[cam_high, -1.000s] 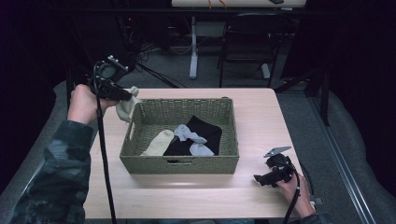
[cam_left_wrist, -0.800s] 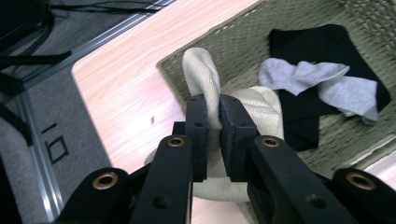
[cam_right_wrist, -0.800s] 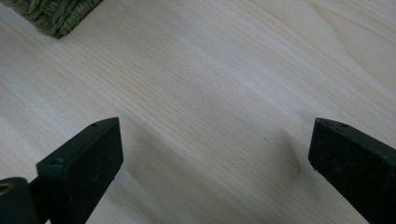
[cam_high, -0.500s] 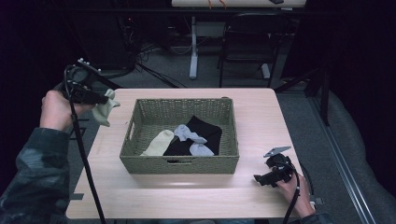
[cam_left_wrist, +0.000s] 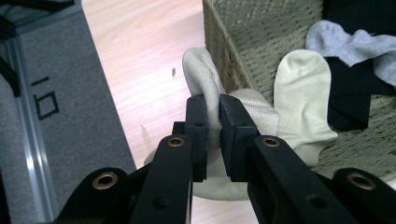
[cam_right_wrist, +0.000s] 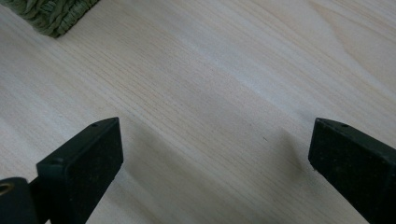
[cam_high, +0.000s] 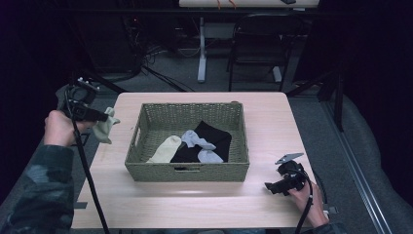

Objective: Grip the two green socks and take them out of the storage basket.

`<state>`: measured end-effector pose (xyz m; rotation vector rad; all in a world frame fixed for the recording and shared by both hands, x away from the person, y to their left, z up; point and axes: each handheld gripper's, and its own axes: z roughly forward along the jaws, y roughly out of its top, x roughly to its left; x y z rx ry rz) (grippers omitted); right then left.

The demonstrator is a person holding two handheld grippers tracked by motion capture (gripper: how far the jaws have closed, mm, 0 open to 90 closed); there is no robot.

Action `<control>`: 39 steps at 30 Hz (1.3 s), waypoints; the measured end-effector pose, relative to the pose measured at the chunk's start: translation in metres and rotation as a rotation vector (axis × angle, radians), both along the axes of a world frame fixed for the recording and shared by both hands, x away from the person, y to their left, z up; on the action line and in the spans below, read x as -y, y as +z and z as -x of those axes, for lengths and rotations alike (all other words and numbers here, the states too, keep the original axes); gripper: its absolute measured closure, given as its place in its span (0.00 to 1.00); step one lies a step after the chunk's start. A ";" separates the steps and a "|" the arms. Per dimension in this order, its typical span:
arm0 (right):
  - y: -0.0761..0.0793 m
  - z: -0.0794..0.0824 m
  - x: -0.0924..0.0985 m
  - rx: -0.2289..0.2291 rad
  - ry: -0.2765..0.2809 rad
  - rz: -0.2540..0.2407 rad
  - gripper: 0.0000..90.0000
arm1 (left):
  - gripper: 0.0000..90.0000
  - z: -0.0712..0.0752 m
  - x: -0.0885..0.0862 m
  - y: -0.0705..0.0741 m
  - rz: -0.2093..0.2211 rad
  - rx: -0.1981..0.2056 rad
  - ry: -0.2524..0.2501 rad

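My left gripper (cam_high: 106, 118) is shut on a cream sock (cam_high: 103, 129), which hangs over the table's left edge, outside the woven basket (cam_high: 187, 170). In the left gripper view its jaws pinch the cream sock (cam_left_wrist: 205, 79) at a fold, close to the basket's wall (cam_left_wrist: 224, 56). Inside the basket lie another cream sock (cam_high: 165, 149), two grey socks (cam_high: 196, 140) and a black garment (cam_high: 214, 136). My right gripper (cam_high: 269, 187) rests low at the table's front right, open, with bare wood between its fingertips (cam_right_wrist: 88, 154).
The light wooden table (cam_high: 272, 117) has free room right of the basket and along its front edge. Grey carpet (cam_left_wrist: 65, 116) lies beyond the left edge. A chair (cam_high: 255, 44) and a table leg (cam_high: 201, 53) stand behind in the dark.
My left gripper has carried the cream sock leftward and down, away from the basket's left rim to the table's left edge. The right gripper has stayed put.
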<state>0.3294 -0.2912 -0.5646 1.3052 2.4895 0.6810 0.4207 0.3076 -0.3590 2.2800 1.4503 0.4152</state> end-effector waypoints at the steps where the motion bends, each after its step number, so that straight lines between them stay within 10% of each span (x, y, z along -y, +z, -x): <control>1: 0.000 0.000 0.000 0.000 0.000 -0.001 0.03 | 0.92 0.000 -0.001 -0.004 0.000 -0.004 0.000; 20: 0.001 0.001 0.000 0.008 -0.001 -0.002 0.03 | 0.92 -0.009 -0.013 -0.059 0.056 -0.066 0.045; 39: 0.002 0.002 0.000 0.011 -0.011 -0.016 0.03 | 0.92 -0.020 -0.032 -0.154 0.111 -0.179 0.154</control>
